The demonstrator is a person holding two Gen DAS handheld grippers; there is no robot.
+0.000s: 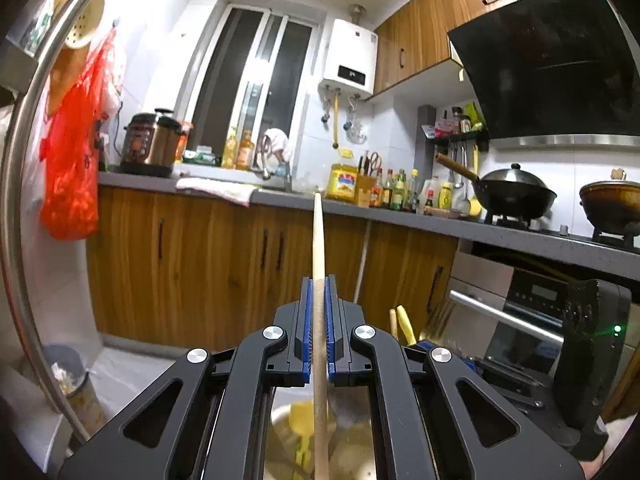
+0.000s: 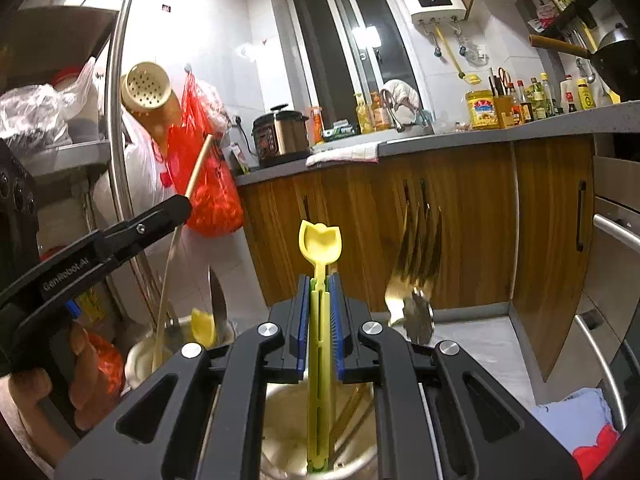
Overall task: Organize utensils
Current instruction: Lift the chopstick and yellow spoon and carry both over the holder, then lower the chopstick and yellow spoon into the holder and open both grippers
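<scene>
The left hand-held gripper (image 1: 319,292) points about level, its blue pads (image 1: 307,320) closed on a thin wooden stick (image 1: 319,248) that runs straight out between them. From the right wrist view it shows at the left edge, with a bare hand (image 2: 86,364) wrapped around its grip. The right hand-held gripper (image 2: 320,292) tilts slightly downward, its blue pads (image 2: 304,320) clamped on the handle of a yellow spoon (image 2: 320,240), bowl end forward.

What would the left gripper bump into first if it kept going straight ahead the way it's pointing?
Probably nothing soon. The left gripper, shut on a wooden chopstick, points level across open floor toward the wooden cabinet doors under the counter. Those doors look like the first thing in line, though depth is hard to judge.
</scene>
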